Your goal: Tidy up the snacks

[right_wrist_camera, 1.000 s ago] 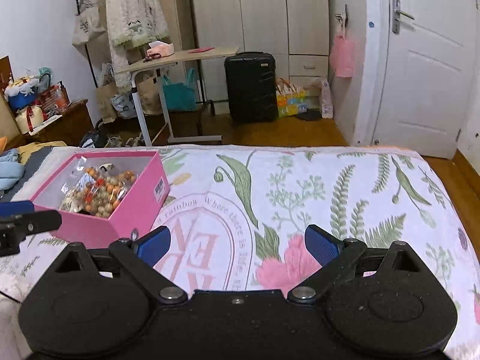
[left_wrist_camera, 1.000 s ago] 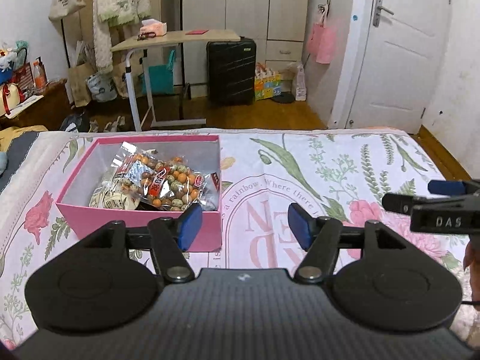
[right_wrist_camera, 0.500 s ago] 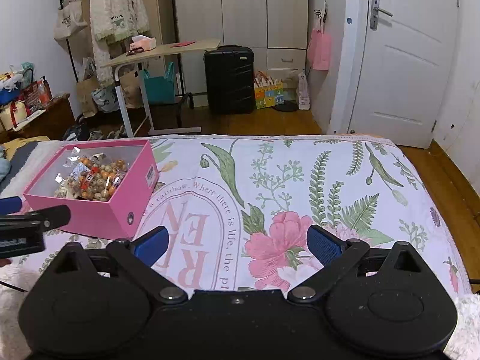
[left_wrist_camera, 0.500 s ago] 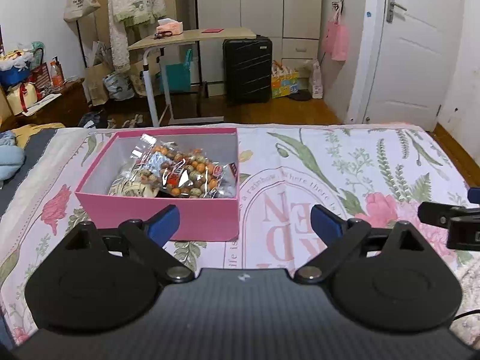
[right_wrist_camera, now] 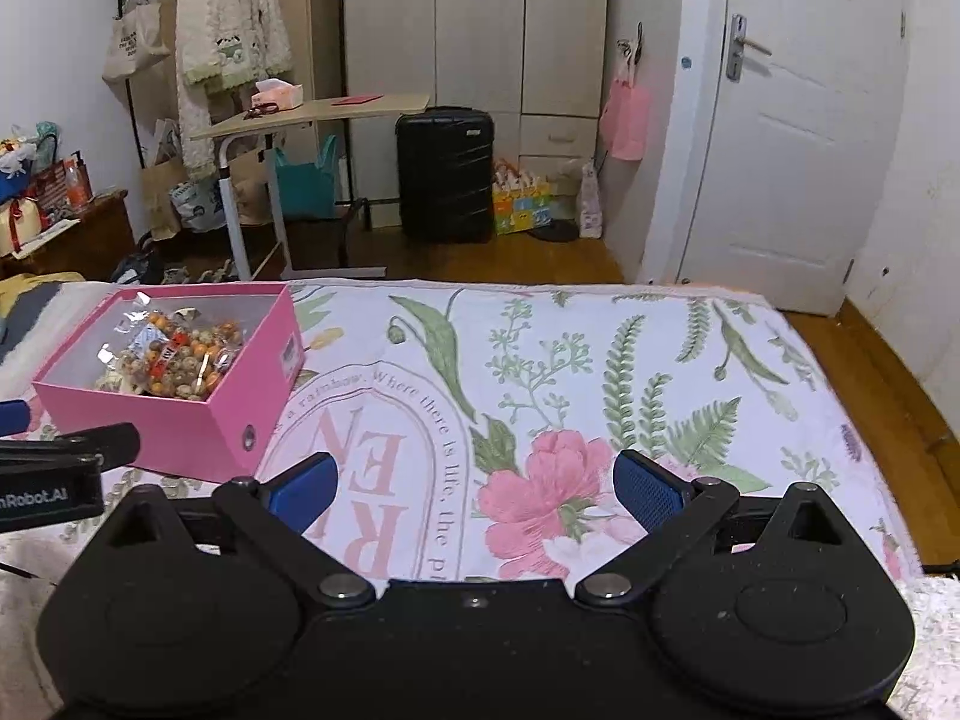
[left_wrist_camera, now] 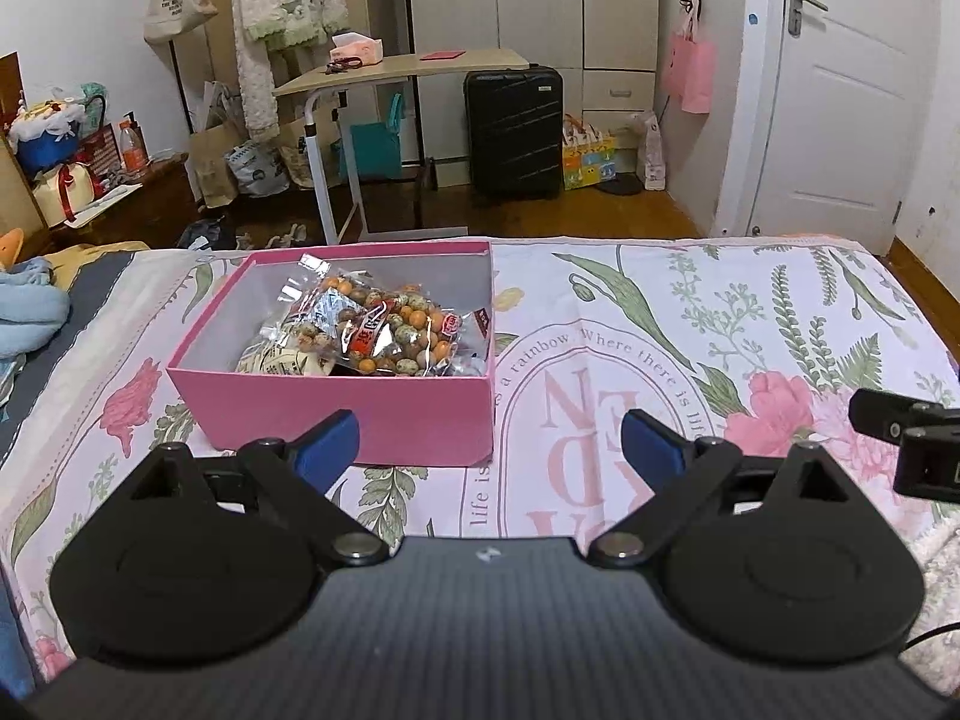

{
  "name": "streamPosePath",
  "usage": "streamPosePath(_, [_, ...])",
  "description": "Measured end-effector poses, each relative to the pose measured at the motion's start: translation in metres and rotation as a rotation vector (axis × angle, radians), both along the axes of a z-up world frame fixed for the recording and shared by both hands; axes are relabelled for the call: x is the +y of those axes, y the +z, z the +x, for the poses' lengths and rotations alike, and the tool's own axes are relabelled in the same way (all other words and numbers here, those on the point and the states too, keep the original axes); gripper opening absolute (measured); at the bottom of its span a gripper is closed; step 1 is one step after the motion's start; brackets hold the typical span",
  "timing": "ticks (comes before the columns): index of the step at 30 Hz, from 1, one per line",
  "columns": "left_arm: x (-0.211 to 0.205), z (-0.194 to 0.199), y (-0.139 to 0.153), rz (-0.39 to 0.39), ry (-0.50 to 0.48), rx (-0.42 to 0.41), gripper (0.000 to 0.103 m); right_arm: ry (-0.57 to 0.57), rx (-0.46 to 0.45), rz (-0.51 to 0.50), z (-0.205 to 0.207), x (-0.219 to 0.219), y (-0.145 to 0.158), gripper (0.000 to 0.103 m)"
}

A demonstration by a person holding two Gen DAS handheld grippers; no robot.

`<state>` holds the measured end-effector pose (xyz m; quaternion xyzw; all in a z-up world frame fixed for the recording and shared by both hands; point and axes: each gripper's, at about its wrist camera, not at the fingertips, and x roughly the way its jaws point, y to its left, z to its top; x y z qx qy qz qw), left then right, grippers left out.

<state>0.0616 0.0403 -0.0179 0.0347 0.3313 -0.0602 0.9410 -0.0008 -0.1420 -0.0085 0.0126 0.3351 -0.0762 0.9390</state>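
Observation:
A pink box point(left_wrist_camera: 336, 414) point(right_wrist_camera: 180, 429) sits on the floral bedspread with clear bags of coloured snacks point(left_wrist_camera: 372, 330) point(right_wrist_camera: 174, 354) inside. My left gripper point(left_wrist_camera: 489, 450) hovers just in front of the box's near wall, open, nothing between its blue pads. My right gripper point(right_wrist_camera: 474, 489) hangs open over the bare bedspread to the right of the box, also empty. Each gripper's black tip shows at the edge of the other's view.
The floral bedspread point(right_wrist_camera: 570, 372) stretches wide to the right of the box. Beyond the bed's far edge are a rolling table point(left_wrist_camera: 396, 72), a black suitcase point(left_wrist_camera: 516, 132), wardrobes and a white door point(left_wrist_camera: 840, 90). Blue cloth point(left_wrist_camera: 30, 312) lies at the left.
My left gripper has opened wide and drawn back a little from the box. The right gripper shifted sideways over the bedspread and stayed open.

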Motion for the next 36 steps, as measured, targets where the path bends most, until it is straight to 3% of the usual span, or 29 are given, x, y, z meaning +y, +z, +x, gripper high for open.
streamPosePath(13, [-0.0036,-0.0077,-0.0053,0.047,0.035,-0.044,0.095,-0.012,-0.002,-0.014,-0.0043,0.0027,-0.0060,0.100])
streamPosePath(36, [0.0013,-0.0078,-0.0057,0.059,0.056,-0.007,0.095,-0.023,0.011,-0.029,-0.0068,0.0055,0.0007,0.100])
